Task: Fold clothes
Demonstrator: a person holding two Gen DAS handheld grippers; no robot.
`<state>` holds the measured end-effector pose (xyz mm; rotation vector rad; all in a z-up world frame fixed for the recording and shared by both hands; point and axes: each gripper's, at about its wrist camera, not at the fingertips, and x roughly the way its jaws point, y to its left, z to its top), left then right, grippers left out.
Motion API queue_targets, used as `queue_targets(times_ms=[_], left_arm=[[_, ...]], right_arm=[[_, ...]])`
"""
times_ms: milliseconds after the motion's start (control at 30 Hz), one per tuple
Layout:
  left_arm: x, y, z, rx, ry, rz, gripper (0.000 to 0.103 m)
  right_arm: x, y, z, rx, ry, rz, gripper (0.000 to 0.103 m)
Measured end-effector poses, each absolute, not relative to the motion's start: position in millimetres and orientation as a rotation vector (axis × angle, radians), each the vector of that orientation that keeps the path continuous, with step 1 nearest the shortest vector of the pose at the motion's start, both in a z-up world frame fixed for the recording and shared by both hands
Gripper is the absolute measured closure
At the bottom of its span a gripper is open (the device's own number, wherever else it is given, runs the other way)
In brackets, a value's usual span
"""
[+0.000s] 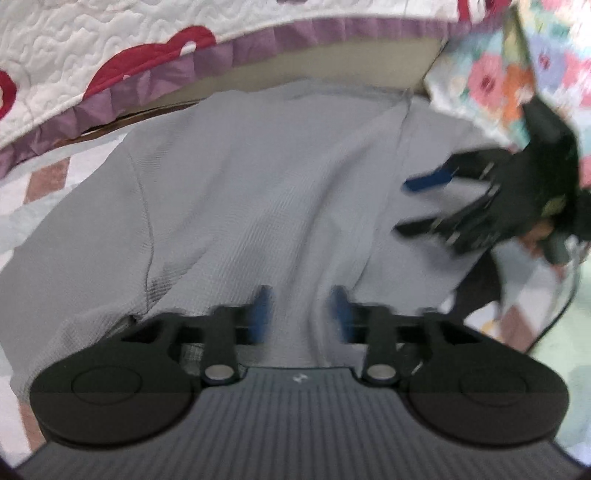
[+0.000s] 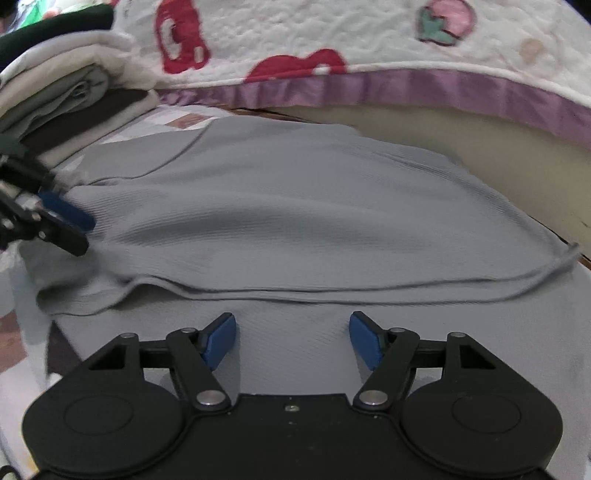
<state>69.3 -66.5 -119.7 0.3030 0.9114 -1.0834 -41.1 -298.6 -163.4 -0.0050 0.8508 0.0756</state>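
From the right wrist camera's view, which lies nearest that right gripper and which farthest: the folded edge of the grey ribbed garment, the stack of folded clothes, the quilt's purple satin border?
1. The folded edge of the grey ribbed garment, just ahead of the right gripper.
2. The stack of folded clothes, far left.
3. The quilt's purple satin border, along the back; nearly as far as the stack, so that ranking is loose.

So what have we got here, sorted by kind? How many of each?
Grey garment spread out: 1
Stack of folded clothes: 1
Quilt with purple trim: 1
Grippers: 2, the left gripper and the right gripper
Total: 5
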Motion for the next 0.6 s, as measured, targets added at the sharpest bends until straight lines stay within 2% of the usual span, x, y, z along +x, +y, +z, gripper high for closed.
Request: queue_targets(times_ms=[167,367,600], left_arm=[[59,-56,-114,0.414,0.882,-1.115,0.045],[57,-50,-114,0.452,0.874,-1.171,0.045],[41,-54,-123,0.518,0.894,-1.238,0.045]], right_arm=[[-45,-265,-165,0.047,0.891,0.171,0.028],[-44,-257,-169,0.566,0.908,0.363,0.029],[-28,-268,-190,0.98,0.894,0.214,0.028]])
